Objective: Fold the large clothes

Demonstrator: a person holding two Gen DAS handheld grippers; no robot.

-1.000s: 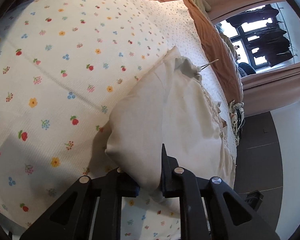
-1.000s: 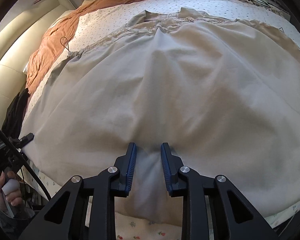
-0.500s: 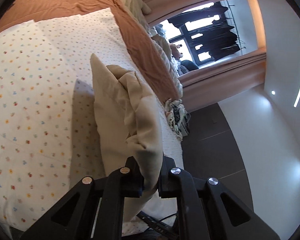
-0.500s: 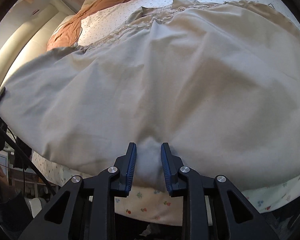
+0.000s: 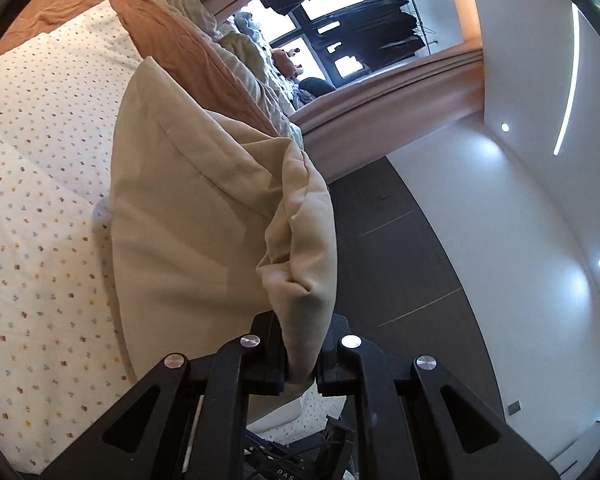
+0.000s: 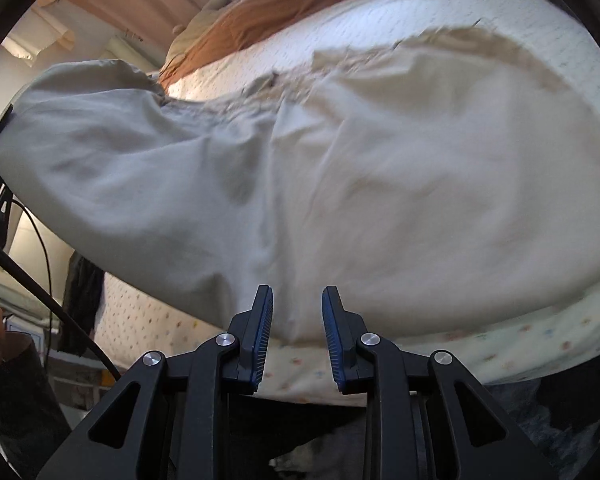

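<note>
Two views split the scene: the left wrist camera alone shows the left gripper (image 5: 300,356) pinched tight on a bunched corner of the large cream cotton garment (image 5: 204,216), with the dark wood floor (image 5: 404,264) and window (image 5: 340,32) beyond, while the right wrist camera alone shows the garment (image 6: 380,184) spread wide over the flower-printed white bedsheet (image 6: 308,372). Compared with a second ago, the left-held corner is lifted well off the sheet and the cloth's left side billows up. Pointing down at the bed, the right gripper (image 6: 296,320) holds a fold of the near hem between narrowly parted jaws.
</note>
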